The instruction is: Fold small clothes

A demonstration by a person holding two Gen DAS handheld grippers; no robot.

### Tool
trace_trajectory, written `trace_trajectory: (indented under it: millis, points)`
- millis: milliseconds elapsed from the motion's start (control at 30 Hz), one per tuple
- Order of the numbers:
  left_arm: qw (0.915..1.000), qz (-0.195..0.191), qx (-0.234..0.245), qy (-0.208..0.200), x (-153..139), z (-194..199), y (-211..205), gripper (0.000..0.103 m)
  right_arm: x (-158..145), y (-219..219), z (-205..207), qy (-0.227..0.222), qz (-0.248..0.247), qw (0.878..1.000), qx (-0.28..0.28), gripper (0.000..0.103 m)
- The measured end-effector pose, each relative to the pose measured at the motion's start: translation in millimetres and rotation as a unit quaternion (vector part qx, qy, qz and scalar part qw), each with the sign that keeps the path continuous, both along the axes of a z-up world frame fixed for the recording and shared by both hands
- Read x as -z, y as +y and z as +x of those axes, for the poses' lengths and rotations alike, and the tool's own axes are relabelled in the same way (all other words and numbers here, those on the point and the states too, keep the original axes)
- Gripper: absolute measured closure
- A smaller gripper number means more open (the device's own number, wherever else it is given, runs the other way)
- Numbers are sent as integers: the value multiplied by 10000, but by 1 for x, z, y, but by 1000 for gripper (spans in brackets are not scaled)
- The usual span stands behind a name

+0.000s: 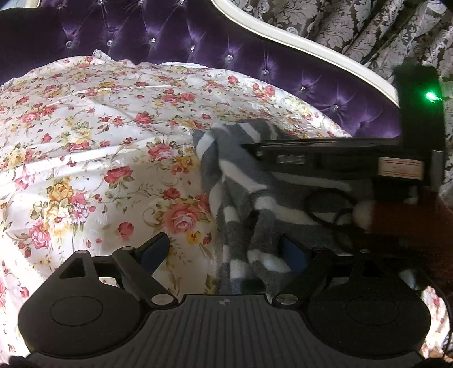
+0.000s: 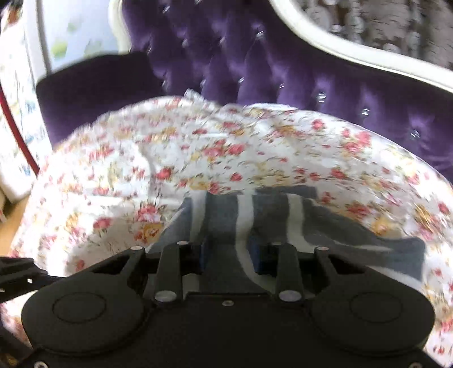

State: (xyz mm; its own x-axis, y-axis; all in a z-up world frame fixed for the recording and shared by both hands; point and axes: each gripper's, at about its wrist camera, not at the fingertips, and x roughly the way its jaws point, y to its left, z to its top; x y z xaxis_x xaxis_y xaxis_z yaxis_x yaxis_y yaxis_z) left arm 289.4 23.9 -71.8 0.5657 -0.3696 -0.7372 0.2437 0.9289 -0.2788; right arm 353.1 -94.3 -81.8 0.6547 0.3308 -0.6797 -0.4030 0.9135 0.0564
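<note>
A small grey and white striped fleece garment (image 1: 243,181) lies bunched on a floral bedsheet (image 1: 85,136). My left gripper (image 1: 226,252) is open, its blue-padded fingers spread; the garment's left edge hangs between them and over the right finger. The right gripper body (image 1: 325,158) crosses the garment from the right in the left wrist view. In the blurred right wrist view my right gripper (image 2: 230,252) has its jaws narrowed around a fold of the striped garment (image 2: 269,220), which runs between the pads.
A purple tufted headboard (image 1: 198,36) with a white curved frame stands behind the bed. Patterned curtains (image 1: 368,25) hang at the upper right. A white cabinet (image 2: 17,113) and floor lie left of the bed in the right wrist view.
</note>
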Motion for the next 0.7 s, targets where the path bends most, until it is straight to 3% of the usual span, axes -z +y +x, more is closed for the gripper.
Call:
trace_trajectory:
  millis: [100,200,267,333,433,600,700]
  points:
    - [9999,-108,50,31,-1,-1,-1,19,-6,3,-1,-22,4,9999,-157,59]
    - [9990,-394,169,118,-2,-2,-1,19,-18,-23,-8,-21,720,9974,29,58]
    - [9979,-562,265,182,-2,-3,-2,19,-27,-52,-19,-53,1305,9909,323,50]
    - [9970,-669,313,213,-2,-5,-3,19,-31,-82,-29,-61,1785,9817,654,33]
    - [9953,-823,423,268,-1,-6,-5,20,-28,-129,-49,-54,2260,9671,1169,31]
    - [9906,-1195,506,423,2,-6,-4,20,-9,-176,-66,263,2504,9526,1709,30]
    - [9900,-1231,538,434,2,-6,-5,35,5,-181,-70,466,2748,9460,1655,30]
